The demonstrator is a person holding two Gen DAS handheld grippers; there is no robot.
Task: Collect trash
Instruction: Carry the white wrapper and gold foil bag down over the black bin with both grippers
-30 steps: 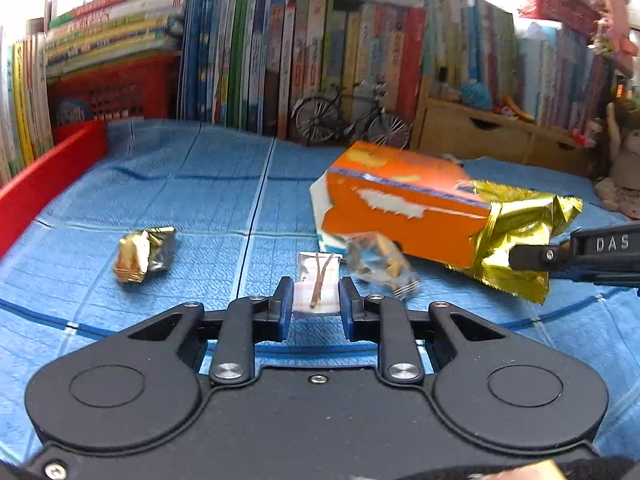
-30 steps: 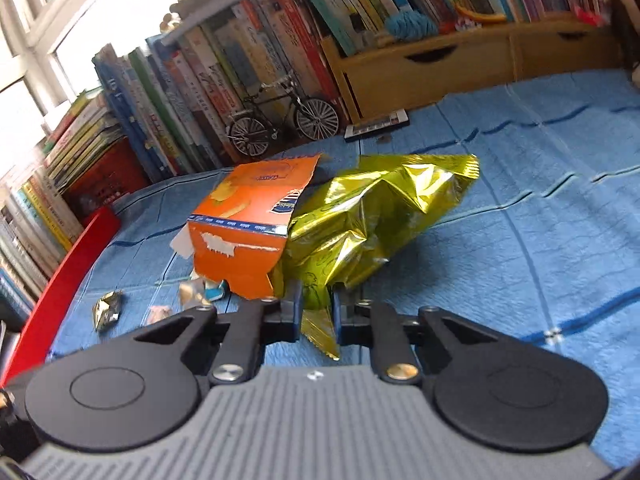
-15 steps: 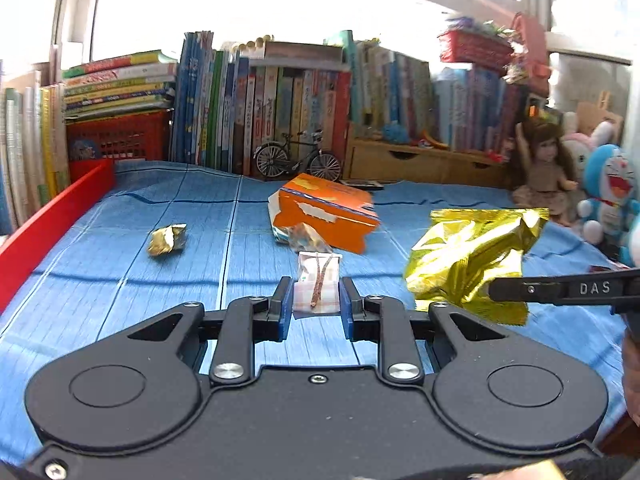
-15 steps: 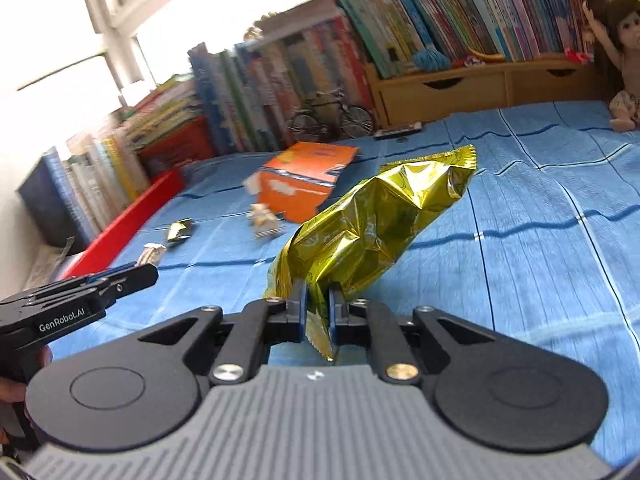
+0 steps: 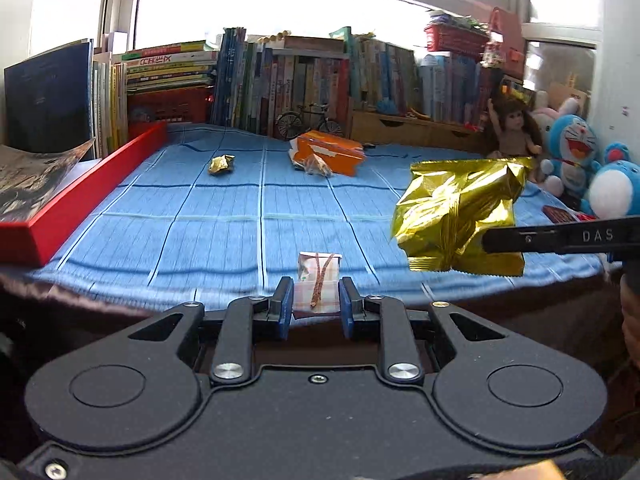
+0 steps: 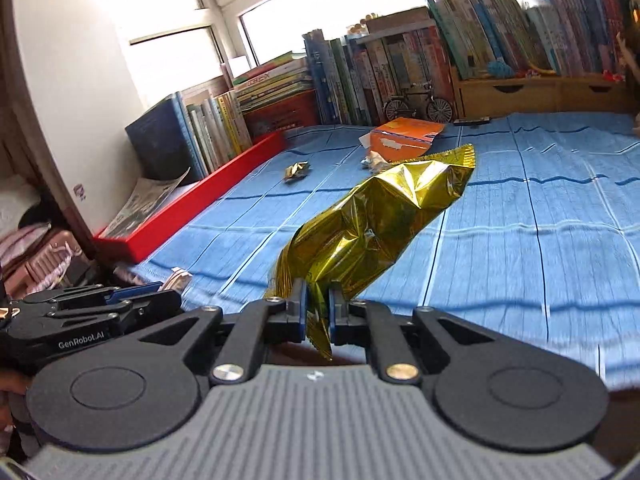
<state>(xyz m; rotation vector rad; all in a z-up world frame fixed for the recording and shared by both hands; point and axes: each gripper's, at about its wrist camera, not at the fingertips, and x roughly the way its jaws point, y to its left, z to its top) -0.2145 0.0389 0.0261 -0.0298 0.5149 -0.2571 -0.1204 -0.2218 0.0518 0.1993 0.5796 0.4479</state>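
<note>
My left gripper (image 5: pixel 313 298) is shut on a small white wrapper (image 5: pixel 318 280) with a brown streak, held over the near edge of the blue mat (image 5: pixel 208 208). My right gripper (image 6: pixel 318 306) is shut on the bottom corner of a crinkled gold foil bag (image 6: pixel 376 224), lifted above the mat (image 6: pixel 520 248); the bag (image 5: pixel 456 216) also hangs at the right of the left wrist view. Far back on the mat lie an orange box (image 5: pixel 332 152), a clear crumpled wrapper (image 5: pixel 318 166) in front of it, and a small gold wrapper (image 5: pixel 220 164).
A red tray edge (image 5: pixel 92 188) runs along the mat's left side with a magazine (image 5: pixel 32 180) on it. Books (image 5: pixel 280 80), a model bicycle (image 5: pixel 310 122) and wooden drawers (image 5: pixel 412 132) line the back. A doll (image 5: pixel 512 132) and plush toys (image 5: pixel 572 152) stand at the right.
Both grippers have pulled back toward the mat's near edge with their loads still held. The box and loose wrappers now look farther away.
</note>
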